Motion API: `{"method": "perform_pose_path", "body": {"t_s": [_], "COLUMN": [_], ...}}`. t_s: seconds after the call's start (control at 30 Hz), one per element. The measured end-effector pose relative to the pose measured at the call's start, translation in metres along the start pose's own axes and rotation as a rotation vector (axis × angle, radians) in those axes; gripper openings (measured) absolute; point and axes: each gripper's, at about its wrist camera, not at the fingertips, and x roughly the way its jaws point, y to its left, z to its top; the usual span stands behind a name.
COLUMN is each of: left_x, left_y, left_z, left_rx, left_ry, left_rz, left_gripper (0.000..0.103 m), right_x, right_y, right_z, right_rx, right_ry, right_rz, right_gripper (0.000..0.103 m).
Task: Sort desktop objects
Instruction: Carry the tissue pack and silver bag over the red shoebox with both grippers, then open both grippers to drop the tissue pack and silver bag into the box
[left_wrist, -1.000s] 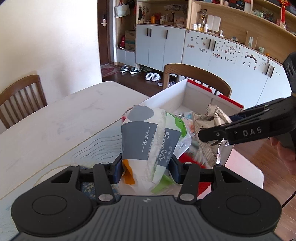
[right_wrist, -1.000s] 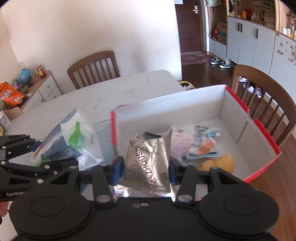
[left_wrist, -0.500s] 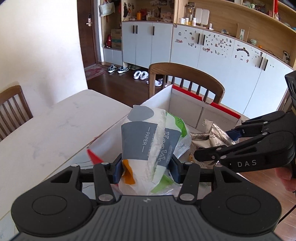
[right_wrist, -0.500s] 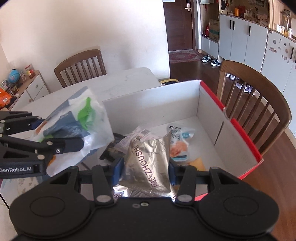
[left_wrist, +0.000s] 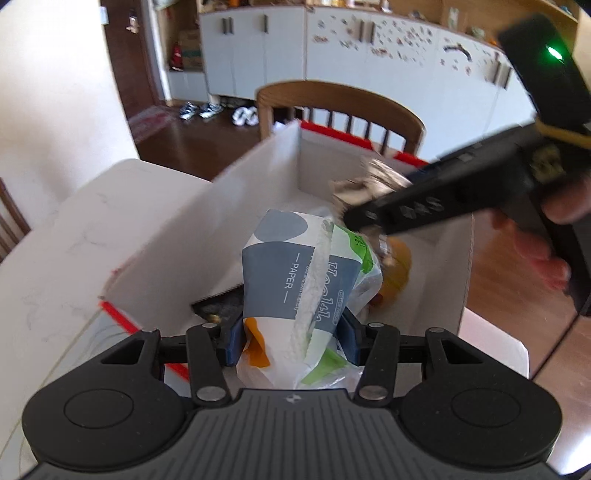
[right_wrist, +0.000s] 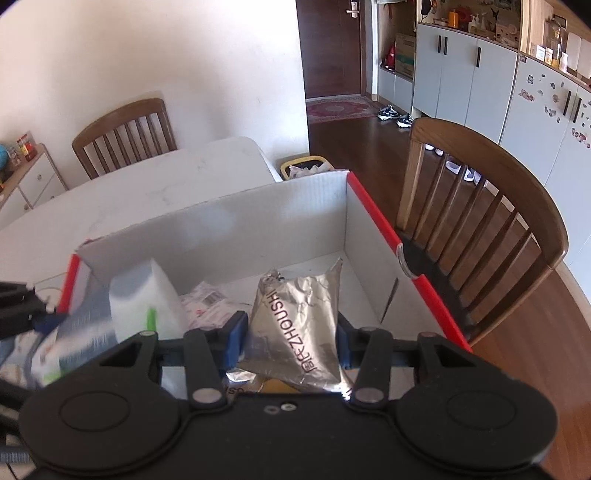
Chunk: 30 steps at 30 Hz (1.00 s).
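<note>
I see one white table (right_wrist: 155, 184) and on it one open cardboard box (right_wrist: 258, 218), white inside with red edges, standing at the table's right end. Two wooden chairs show in the right wrist view: one (right_wrist: 491, 206) just beside the box on its right, one (right_wrist: 122, 136) at the far left side of the table. On the far floor beyond the table's end there is one yellow-rimmed bin (right_wrist: 306, 166), and I count two pairs of shoes (left_wrist: 218, 110) by the cabinets.

My left gripper (left_wrist: 291, 332) has its jaws clenched on one tissue pack (left_wrist: 295, 280), grey, white and green with "PAPER" printed on it, and holds it above the near left part of the box. In the right wrist view the same pack (right_wrist: 122, 317) shows blurred at the lower left.

My right gripper (right_wrist: 290, 343) is grasping one silver foil pouch (right_wrist: 299, 325), hanging over the middle of the box; in the left wrist view it (left_wrist: 373, 181) sticks out past the black fingers (left_wrist: 402, 210).

On the box floor I make out one orange item (left_wrist: 397, 269), one dark serrated packet (left_wrist: 218, 304) and some clear wrappers (right_wrist: 207, 299) that I cannot count.
</note>
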Motion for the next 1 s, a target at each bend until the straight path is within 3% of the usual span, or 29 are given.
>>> {"method": "perform_pose_path", "body": {"t_s": [0.3,0.4,0.6,1.0], "left_x": [0.021,0.024,0.036,0.048], "left_y": [-0.016,-0.010,-0.010,-0.011], "left_z": [-0.002,-0.004,-0.005,-0.003], "left_rx": [0.080,0.052,0.097,0.096], "left_ry": [0.058,0.069,0.105,0.175], "left_rz": [-0.028,-0.037,-0.012,-0.041], "left_gripper": [0.049,0.049,0.049,0.053], "right_x": [0.022,0.027,0.031,0.029], "right_y": [0.000,-0.002,-0.003,-0.009], "right_z": [-0.002,-0.003,-0.006,-0.005], "right_rx": [-0.011,-0.005,-0.002,0.015], "right_ry": [0.034,0.045,0.061,0.040], "right_rz": [-0.007,-0.006,-0.008,-0.008], "right_gripper": [0.047,0.047,0.047,0.050]}}
